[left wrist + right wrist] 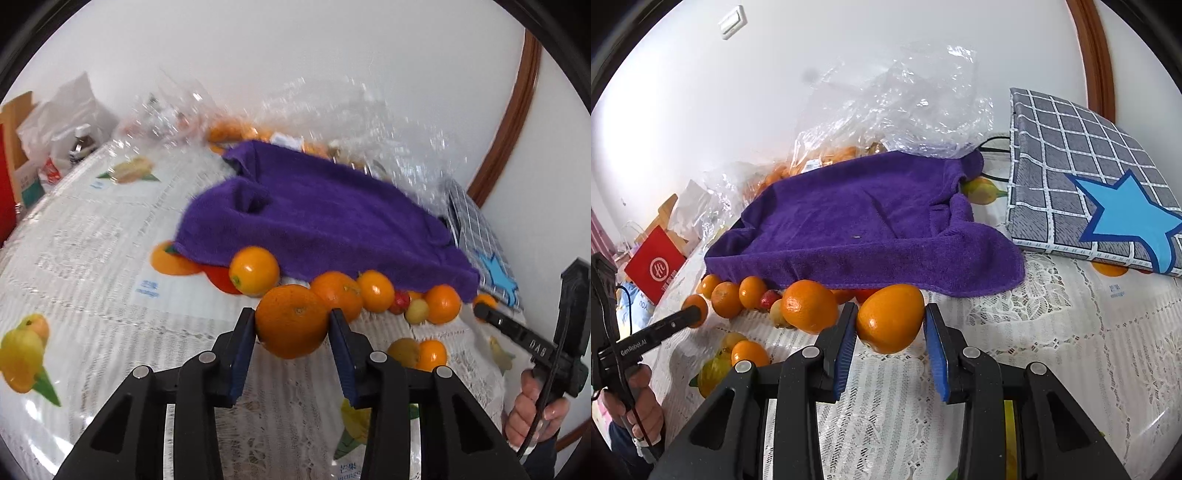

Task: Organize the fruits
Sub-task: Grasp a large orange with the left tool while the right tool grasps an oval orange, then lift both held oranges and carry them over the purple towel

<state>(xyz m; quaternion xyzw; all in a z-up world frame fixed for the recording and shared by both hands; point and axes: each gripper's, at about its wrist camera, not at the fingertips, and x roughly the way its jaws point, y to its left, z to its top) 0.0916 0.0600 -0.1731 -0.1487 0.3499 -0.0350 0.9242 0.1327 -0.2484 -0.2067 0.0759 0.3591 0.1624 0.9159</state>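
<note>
Lace-covered white surface (1052,350) carries a fluffy purple terry towel (864,225), with round glossy fruits lined along its near edge. Left tool (292,323) clamps a dimpled round orange (291,321). Right tool (890,321) grips a smooth oval orange (890,317).

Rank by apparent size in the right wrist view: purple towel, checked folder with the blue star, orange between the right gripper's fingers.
1. purple towel
2. checked folder, close behind; it runs off the frame edge, so this order is unsure
3. orange between the right gripper fingers, smallest though nearest the camera
</note>
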